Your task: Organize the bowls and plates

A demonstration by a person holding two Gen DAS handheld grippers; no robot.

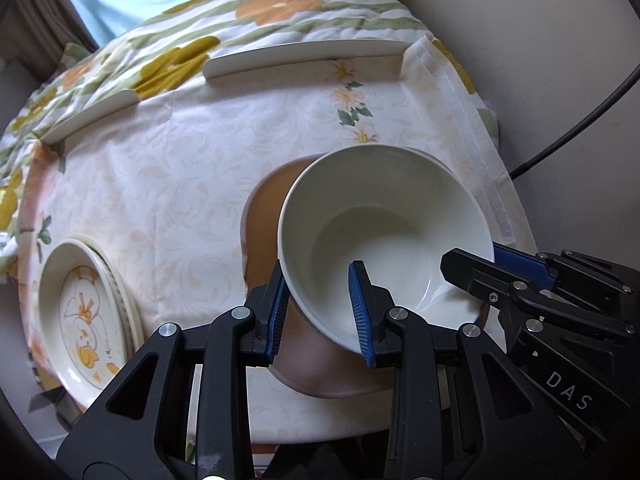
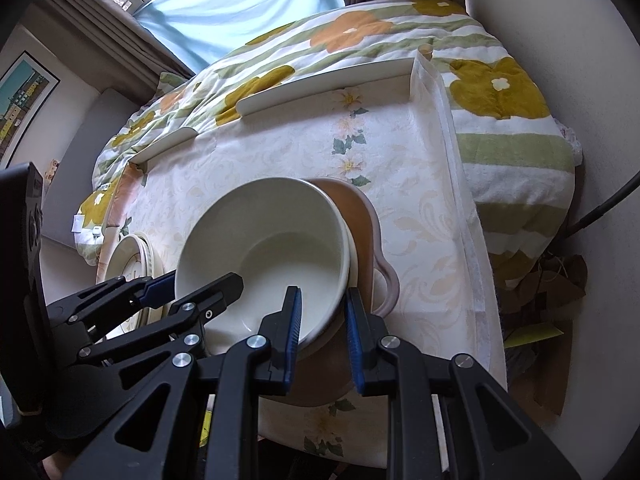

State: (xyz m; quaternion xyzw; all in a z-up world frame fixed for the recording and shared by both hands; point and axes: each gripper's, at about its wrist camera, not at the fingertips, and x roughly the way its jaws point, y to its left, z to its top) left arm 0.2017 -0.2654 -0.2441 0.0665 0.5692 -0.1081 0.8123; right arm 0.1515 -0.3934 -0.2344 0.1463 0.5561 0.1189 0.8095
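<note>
A plain white bowl [image 1: 384, 232] [image 2: 272, 256] is held over a brown dish with a handle [image 1: 264, 216] [image 2: 360, 216] on the tablecloth. My left gripper [image 1: 320, 316] is shut on the bowl's near wall, one blue pad inside and one outside. My right gripper [image 2: 324, 326] is shut on the rim at the other side. Each gripper also shows in the other's view, the right gripper [image 1: 486, 260] and the left gripper [image 2: 196, 284]. A second cream rim [image 2: 352, 256] peeks out just under the bowl. Whether the bowl rests on anything I cannot tell.
A stack of cream plates [image 1: 80, 300] [image 2: 132, 256] with a duck picture lies at the table's left. White rails [image 1: 304, 58] run along the far edge, with a flowered quilt [image 2: 360, 28] behind. A black cable [image 1: 580, 120] hangs at the right by the wall.
</note>
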